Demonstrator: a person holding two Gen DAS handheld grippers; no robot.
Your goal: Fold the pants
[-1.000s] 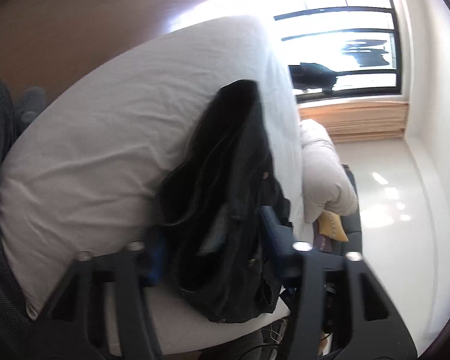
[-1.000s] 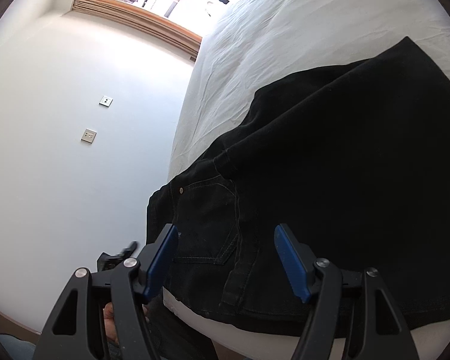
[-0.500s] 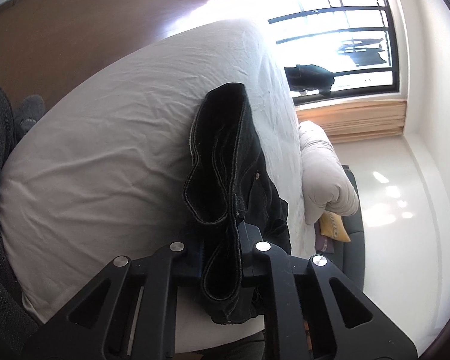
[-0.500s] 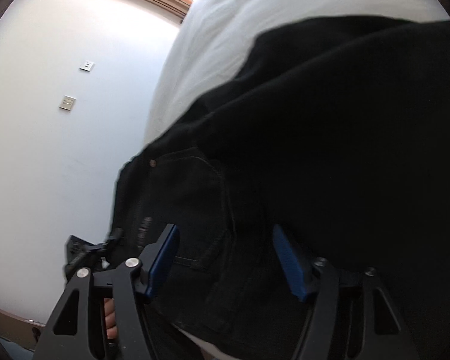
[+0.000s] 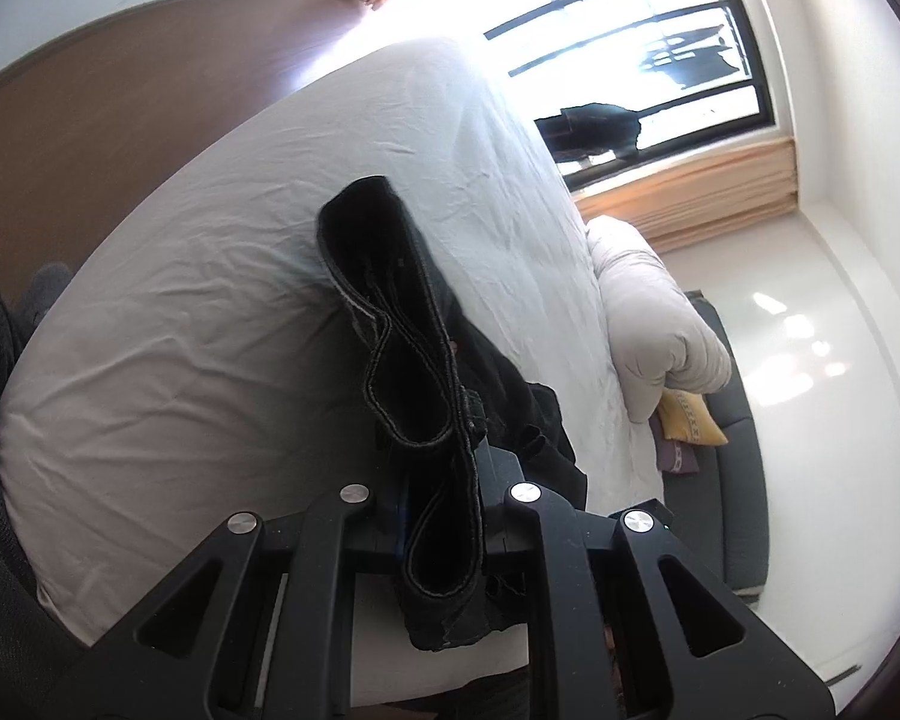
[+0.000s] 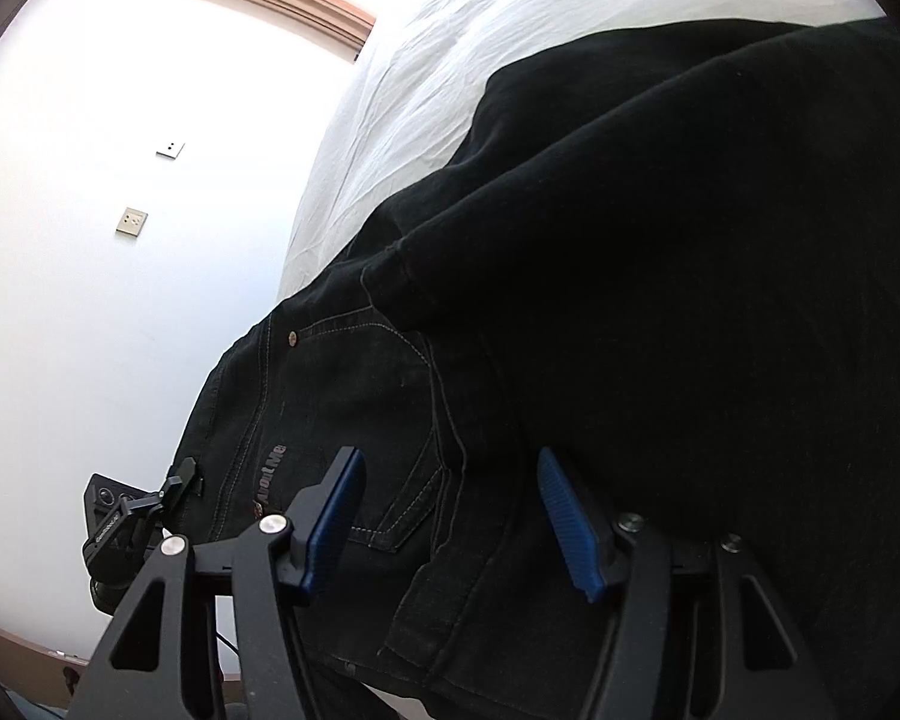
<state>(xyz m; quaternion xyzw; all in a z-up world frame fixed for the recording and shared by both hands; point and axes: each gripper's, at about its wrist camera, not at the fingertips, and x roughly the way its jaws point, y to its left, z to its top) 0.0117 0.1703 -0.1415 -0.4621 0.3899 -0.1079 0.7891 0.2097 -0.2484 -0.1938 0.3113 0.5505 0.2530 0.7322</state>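
Black jeans (image 5: 414,372) lie on a white bed (image 5: 210,330). My left gripper (image 5: 444,480) is shut on a doubled, stitched edge of the jeans and holds it up off the sheet, so the cloth hangs in loops before the camera. In the right wrist view the jeans (image 6: 660,300) fill most of the frame, with a folded-over layer on top. My right gripper (image 6: 450,468) is open just above the back pocket near the bed's front edge. Its blue pads (image 6: 336,516) stand apart on either side of the pocket seam and do not press the cloth.
A rolled white duvet (image 5: 660,324) lies at the bed's right side, above a yellow cushion (image 5: 690,420) on a dark sofa (image 5: 738,420). A wooden headboard (image 5: 120,120) and a bright window (image 5: 630,60) lie beyond. A white wall with sockets (image 6: 132,221) is to the left.
My left gripper closed on the jeans' edge and rose, lifting the cloth off the sheet. My right gripper came down closer to the back pocket, its pads slightly nearer together.
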